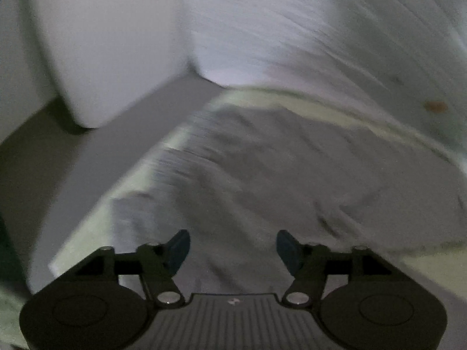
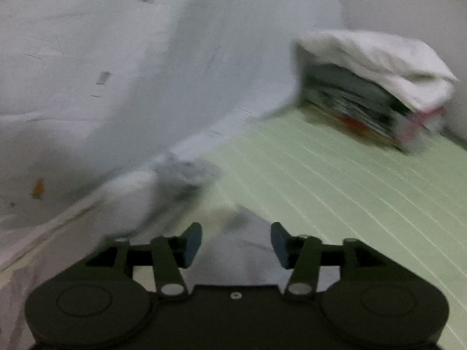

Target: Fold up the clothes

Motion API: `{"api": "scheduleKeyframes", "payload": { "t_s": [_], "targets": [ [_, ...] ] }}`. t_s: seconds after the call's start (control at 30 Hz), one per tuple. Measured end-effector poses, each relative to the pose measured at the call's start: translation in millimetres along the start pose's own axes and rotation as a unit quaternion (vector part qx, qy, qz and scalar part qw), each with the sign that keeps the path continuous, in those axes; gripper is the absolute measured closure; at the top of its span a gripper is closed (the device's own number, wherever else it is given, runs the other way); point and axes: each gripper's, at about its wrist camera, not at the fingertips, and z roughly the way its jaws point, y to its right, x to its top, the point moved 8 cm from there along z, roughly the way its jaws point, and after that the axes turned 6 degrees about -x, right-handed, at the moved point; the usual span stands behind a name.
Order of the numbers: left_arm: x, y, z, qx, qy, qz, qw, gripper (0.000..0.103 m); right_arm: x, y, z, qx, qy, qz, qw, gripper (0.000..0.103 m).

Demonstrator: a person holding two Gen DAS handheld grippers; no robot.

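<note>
A grey garment (image 1: 262, 175) lies spread and rumpled on the pale green striped bed sheet (image 2: 335, 192), directly ahead of and beneath the left gripper (image 1: 233, 248); in the left wrist view its cloth fills the gap between the blue pads, though the blur makes it hard to say whether they touch it. The left gripper's jaws stand wide apart and grasp nothing. In the right wrist view a grey corner of cloth (image 2: 242, 250) sits between and under the right gripper (image 2: 236, 243), whose jaws are likewise spread wide with nothing pinched. Just beyond it, a small crumpled grey bundle (image 2: 184, 175) rests at the sheet's edge against a white sheet with small orange marks (image 2: 102, 58). Farther back on the right, a stack of folded clothes (image 2: 373, 99) topped by a white towel (image 2: 379, 61) sits on the bed near the wall (image 2: 408, 3). Both views are motion-blurred
</note>
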Motion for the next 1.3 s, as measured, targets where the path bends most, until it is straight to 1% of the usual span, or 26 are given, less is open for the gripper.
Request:
{"api": "scheduleKeyframes", "payload": {
  "t_s": [0.07,0.13,0.2,0.23,0.3,0.37,0.4,0.47,0.57,0.6,0.63,0.67,0.7,0.77,0.8,0.83,0.9,0.97,1.03,1.17,1.3],
  "targets": [
    [-7.3,23.3,12.2,-0.021,-0.030,0.029,0.9989,0.033,-15.8,28.5,6.1,-0.026,-0.023,0.012,0.999,0.050],
    [-11.0,43.2,17.8,-0.033,-0.043,0.055,0.9970,0.033,-31.6,52.1,7.2,-0.037,-0.038,0.018,0.998,0.056],
    [-13.8,62.3,21.3,-0.042,-0.051,0.081,0.9945,0.031,-44.8,66.1,12.0,-0.035,-0.055,0.020,0.998,0.058],
    [-14.4,70.7,21.7,-0.045,-0.053,0.092,0.9934,0.029,-50.6,68.9,14.1,-0.030,-0.063,0.019,0.997,0.058],
    [-13.3,85.3,19.2,-0.046,-0.049,0.109,0.9917,0.029,-60.2,69.9,18.4,-0.020,-0.074,0.013,0.997,0.058],
    [-12.5,96.3,16.0,-0.047,-0.046,0.117,0.9910,0.028,-66.0,68.8,25.2,-0.023,-0.080,0.008,0.997,0.056],
    [-14.0,100.1,13.2,-0.046,-0.045,0.120,0.9908,0.028,-68.2,70.1,29.6,-0.031,-0.083,0.013,0.996,0.055],
    [-18.7,106.3,7.3,-0.042,-0.043,0.125,0.9903,0.027,-67.4,73.1,30.4,-0.048,-0.072,0.019,0.996,0.051],
    [-25.9,115.2,-1.8,-0.037,-0.043,0.132,0.9896,0.025,-64.9,80.1,30.9,-0.098,-0.052,0.011,0.994,0.036],
    [-29.1,117.3,-4.8,-0.036,-0.045,0.133,0.9894,0.025,-65.3,82.5,32.2,-0.106,-0.050,0.009,0.993,0.028],
    [-32.7,118.6,-7.1,-0.035,-0.047,0.133,0.9894,0.024,-66.4,85.0,34.1,-0.109,-0.050,0.007,0.993,0.027],
    [-36.0,119.3,-9.0,-0.034,-0.048,0.132,0.9895,0.024,-66.6,86.4,35.5,-0.103,-0.048,0.005,0.994,0.025],
    [-39.2,119.8,-11.7,-0.034,-0.048,0.131,0.9896,0.024,-66.5,87.3,36.7,-0.091,-0.045,0.002,0.995,0.028],
    [-45.4,120.9,-18.4,-0.034,-0.046,0.129,0.9900,0.024,-65.4,89.0,37.5,-0.071,-0.040,-0.006,0.997,0.051],
    [-48.6,121.5,-22.1,-0.034,-0.044,0.127,0.9903,0.024,-64.0,89.7,36.3,-0.063,-0.038,-0.012,0.997,0.076],
    [-51.7,121.8,-26.0,-0.033,-0.042,0.123,0.9909,0.024,-62.6,90.4,35.2,-0.054,-0.036,-0.018,0.998,0.099],
    [-57.5,121.2,-33.5,-0.031,-0.038,0.114,0.9922,0.024,-55.1,91.6,26.9,-0.039,-0.022,-0.021,0.999,0.101],
    [-64.3,120.5,-40.9,-0.033,-0.035,0.101,0.9937,0.024,-42.7,96.3,13.2,-0.031,0.005,-0.032,0.999,0.102],
    [-72.1,120.6,-46.9,-0.034,-0.036,0.093,0.9944,0.024,-23.6,108.0,-6.4,-0.027,0.037,-0.028,0.999,0.102],
    [-87.1,128.4,-54.4,-0.037,-0.037,0.087,0.9948,0.024,20.6,139.8,-54.8,-0.027,0.107,-0.017,0.994,0.102],
    [-97.4,137.6,-61.1,-0.046,-0.038,0.083,0.9948,0.024,46.6,174.9,-92.2,-0.039,0.144,-0.014,0.989,0.102]
  ]
}}
